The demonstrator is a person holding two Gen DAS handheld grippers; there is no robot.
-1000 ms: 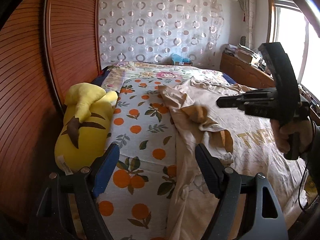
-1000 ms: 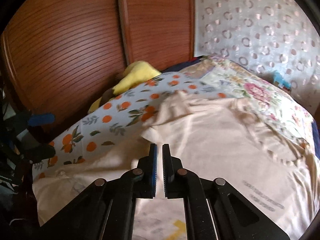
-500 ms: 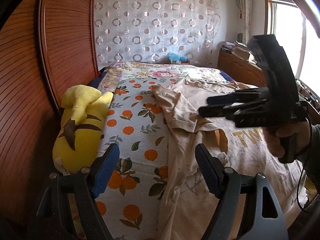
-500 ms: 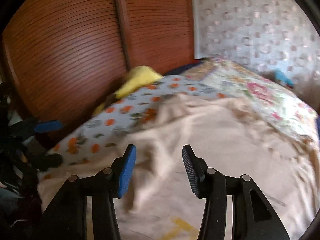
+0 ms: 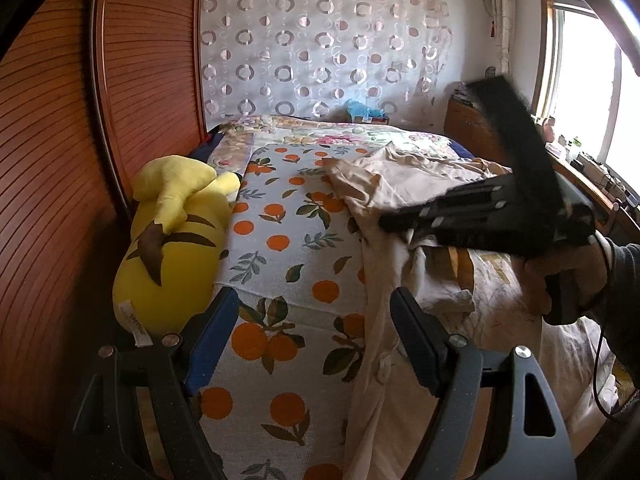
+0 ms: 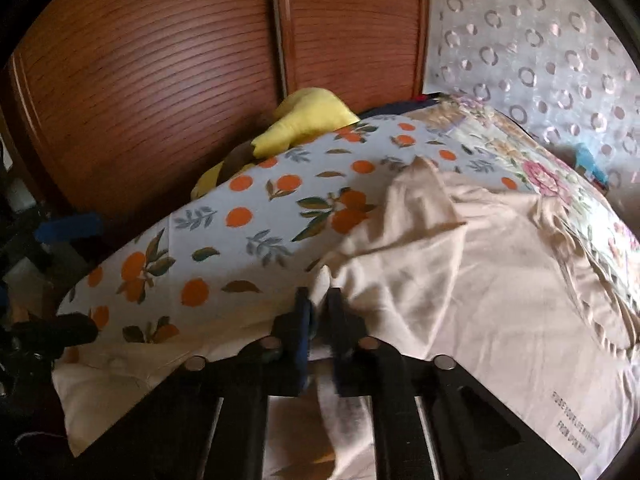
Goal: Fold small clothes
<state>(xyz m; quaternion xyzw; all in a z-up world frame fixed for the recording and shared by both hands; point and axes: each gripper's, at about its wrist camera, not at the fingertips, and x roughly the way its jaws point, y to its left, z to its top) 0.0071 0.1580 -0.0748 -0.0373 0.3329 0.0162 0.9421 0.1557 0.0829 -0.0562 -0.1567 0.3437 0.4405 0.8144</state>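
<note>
A beige T-shirt (image 5: pixel 404 184) with printed text lies rumpled on the bed, over an orange-print sheet (image 5: pixel 288 240). In the right wrist view the shirt (image 6: pixel 500 280) fills the middle and right. My right gripper (image 6: pixel 319 304) is shut on a fold of the shirt's left edge, cloth pinched between its pads. It also shows in the left wrist view (image 5: pixel 390 224), over the shirt. My left gripper (image 5: pixel 312 332) is open and empty, above the sheet's near end, left of the shirt.
A yellow plush toy (image 5: pixel 176 248) lies along the bed's left side by the wooden slatted wardrobe doors (image 5: pixel 60 160). A floral quilt (image 5: pixel 344 136) covers the far end. A wooden desk (image 5: pixel 472 128) with clutter stands under the window at right.
My right gripper opened half a second ago, then moved down-left and closed on the shirt's edge. The left gripper stayed open and barely moved.
</note>
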